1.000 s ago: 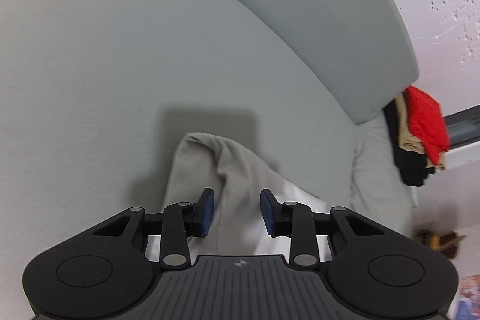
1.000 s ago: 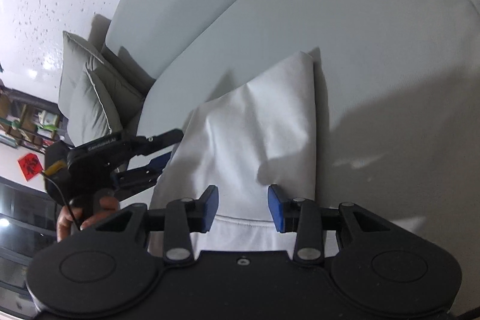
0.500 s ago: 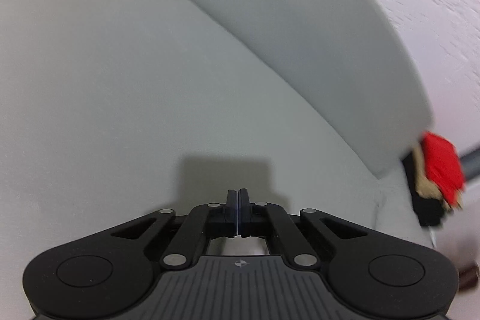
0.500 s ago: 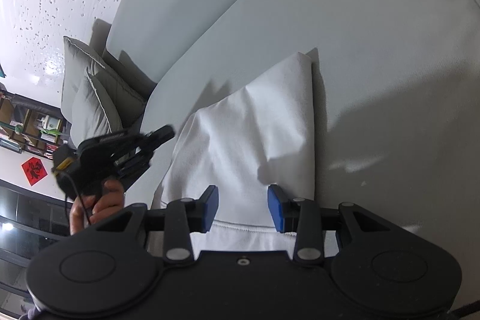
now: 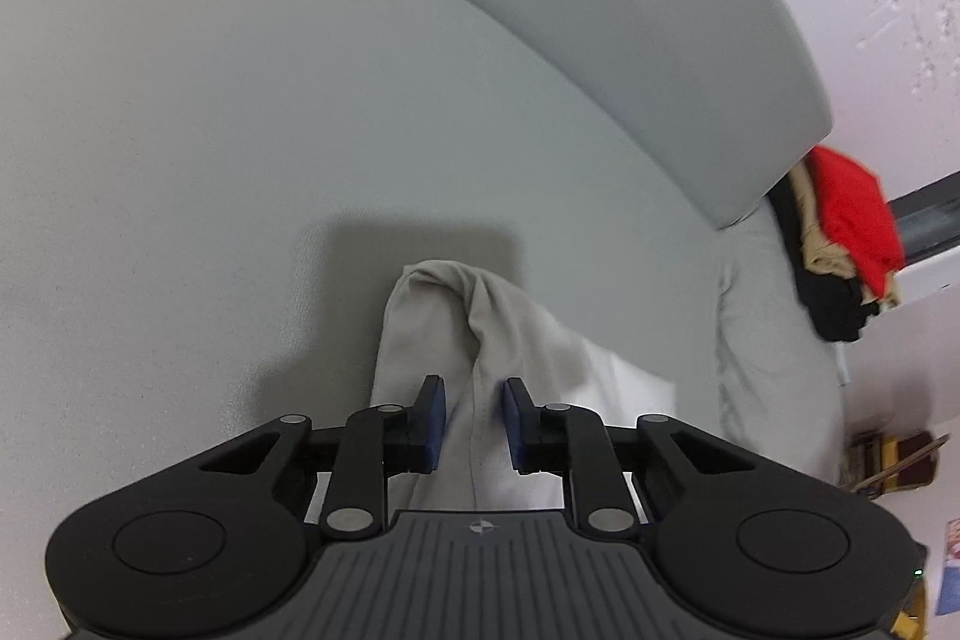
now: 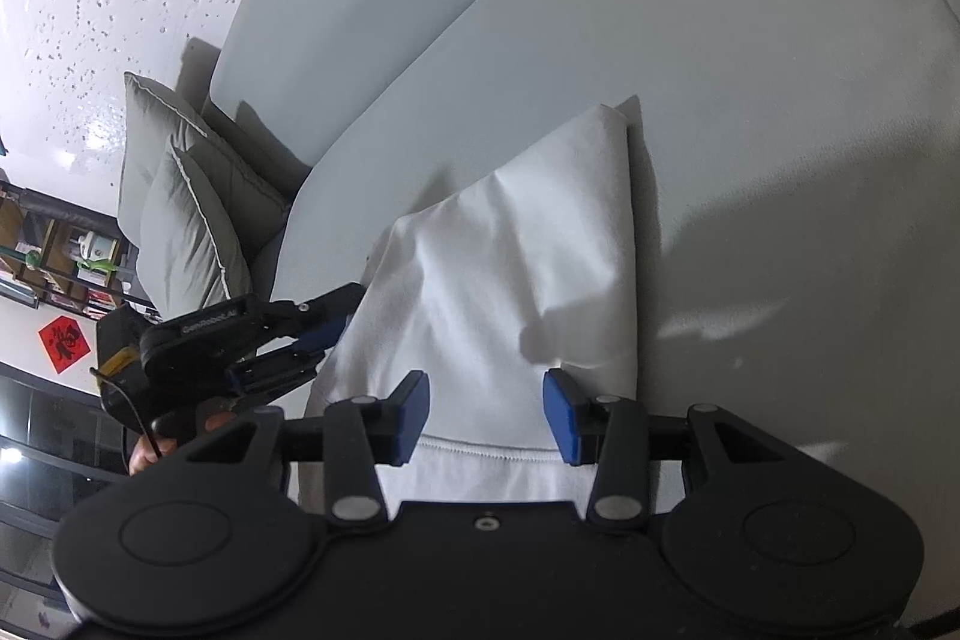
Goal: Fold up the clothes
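Note:
A white garment (image 6: 510, 292) lies partly folded on the grey sofa seat (image 6: 750, 130). My right gripper (image 6: 486, 415) is open just above its near hemmed edge. My left gripper (image 5: 469, 421) is open, its jaws on either side of a raised fold of the same garment (image 5: 456, 328) without closing on it. The left gripper also shows in the right wrist view (image 6: 288, 340) at the garment's left edge, held by a hand.
A pile of red, tan and black clothes (image 5: 840, 244) sits at the sofa's right end past the backrest (image 5: 600, 10). Two grey cushions (image 6: 186, 220) lean at the sofa's left end. Shelves and a dark glass door stand beyond.
My left gripper, shut and raised above the seat half a second ago, has come back down to the garment's fold and opened. My right gripper has stayed open in place.

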Demonstrator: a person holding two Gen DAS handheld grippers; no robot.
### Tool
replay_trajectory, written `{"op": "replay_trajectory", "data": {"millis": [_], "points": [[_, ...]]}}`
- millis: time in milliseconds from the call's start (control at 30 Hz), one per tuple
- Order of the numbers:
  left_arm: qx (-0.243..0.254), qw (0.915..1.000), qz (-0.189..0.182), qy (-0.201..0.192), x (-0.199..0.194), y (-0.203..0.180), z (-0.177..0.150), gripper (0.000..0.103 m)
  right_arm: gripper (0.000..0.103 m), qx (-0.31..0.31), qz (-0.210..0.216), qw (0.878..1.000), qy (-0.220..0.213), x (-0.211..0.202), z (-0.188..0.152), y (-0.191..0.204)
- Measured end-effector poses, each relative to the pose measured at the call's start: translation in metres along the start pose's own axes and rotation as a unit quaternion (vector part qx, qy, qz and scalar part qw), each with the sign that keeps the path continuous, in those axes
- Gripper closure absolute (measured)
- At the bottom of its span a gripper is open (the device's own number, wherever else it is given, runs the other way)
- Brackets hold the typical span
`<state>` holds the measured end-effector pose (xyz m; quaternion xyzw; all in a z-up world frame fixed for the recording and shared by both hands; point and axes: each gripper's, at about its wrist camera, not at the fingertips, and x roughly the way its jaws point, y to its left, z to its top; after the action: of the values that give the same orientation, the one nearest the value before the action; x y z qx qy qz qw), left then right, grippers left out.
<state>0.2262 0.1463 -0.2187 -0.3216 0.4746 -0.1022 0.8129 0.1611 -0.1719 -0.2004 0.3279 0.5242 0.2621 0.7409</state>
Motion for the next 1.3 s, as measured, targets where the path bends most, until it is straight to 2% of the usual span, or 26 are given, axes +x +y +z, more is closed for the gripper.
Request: {"op": "replay_trajectory", "data": {"millis": [33, 67, 167, 267, 400, 467, 567, 667, 800, 900, 1000, 1133, 1233, 1300], "points": [[0.002, 1.0, 0.001, 0.003, 0.003, -0.002, -0.001, 0.093, 0.062, 0.0, 0.0, 1.0, 0.0, 0.0, 0.0, -0.001], [0.004, 1.0, 0.003, 0.005, 0.005, -0.003, -0.002, 0.101, 0.062, -0.001, 0.0, 1.0, 0.0, 0.0, 0.0, -0.001], [0.034, 0.998, 0.051, -0.014, -0.003, -0.006, -0.01, 0.101, 0.062, -0.005, -0.001, 1.0, 0.0, 0.001, 0.0, 0.0], [0.063, 0.9925, 0.099, -0.033, -0.011, -0.008, -0.019, 0.098, 0.062, -0.01, -0.002, 1.0, -0.001, 0.002, 0.0, 0.001], [0.086, 0.987, 0.128, -0.046, -0.018, -0.014, -0.027, 0.093, 0.062, -0.021, -0.013, 1.0, -0.007, -0.002, 0.001, 0.006], [0.097, 0.9844, 0.133, -0.063, -0.04, -0.008, -0.032, 0.093, 0.06, -0.031, -0.029, 0.998, -0.043, -0.016, 0.004, 0.008], [0.113, 0.9834, 0.125, -0.067, -0.067, 0.004, -0.045, 0.07, 0.06, -0.019, -0.052, 0.994, -0.096, -0.032, 0.019, -0.001], [0.113, 0.9857, 0.111, -0.057, -0.079, 0.014, -0.052, 0.067, 0.06, 0.021, -0.045, 0.993, -0.103, -0.028, 0.042, -0.018], [0.074, 0.9943, 0.069, -0.036, -0.086, 0.037, -0.052, 0.067, 0.061, 0.047, -0.051, 0.994, -0.084, -0.001, 0.063, -0.03], [0.054, 0.997, 0.054, -0.011, -0.08, 0.047, -0.055, 0.067, 0.061, 0.068, -0.037, 0.994, -0.08, 0.011, 0.069, -0.035], [0.036, 0.9991, 0.021, -0.003, -0.081, 0.055, -0.058, 0.066, 0.062, 0.078, -0.027, 0.993, -0.087, 0.016, 0.071, -0.037], [0.004, 0.9998, -0.02, 0.004, -0.077, 0.064, -0.066, 0.066, 0.071, 0.098, -0.015, 0.991, -0.09, 0.02, 0.072, -0.046], [0.0, 0.9997, -0.023, 0.003, -0.081, 0.066, -0.07, 0.072, 0.077, 0.109, -0.008, 0.99, -0.09, 0.024, 0.073, -0.053], [0.007, 0.9998, -0.018, 0.006, -0.084, 0.062, -0.072, 0.087, 0.077, 0.109, -0.007, 0.99, -0.088, 0.027, 0.073, -0.051]]}}
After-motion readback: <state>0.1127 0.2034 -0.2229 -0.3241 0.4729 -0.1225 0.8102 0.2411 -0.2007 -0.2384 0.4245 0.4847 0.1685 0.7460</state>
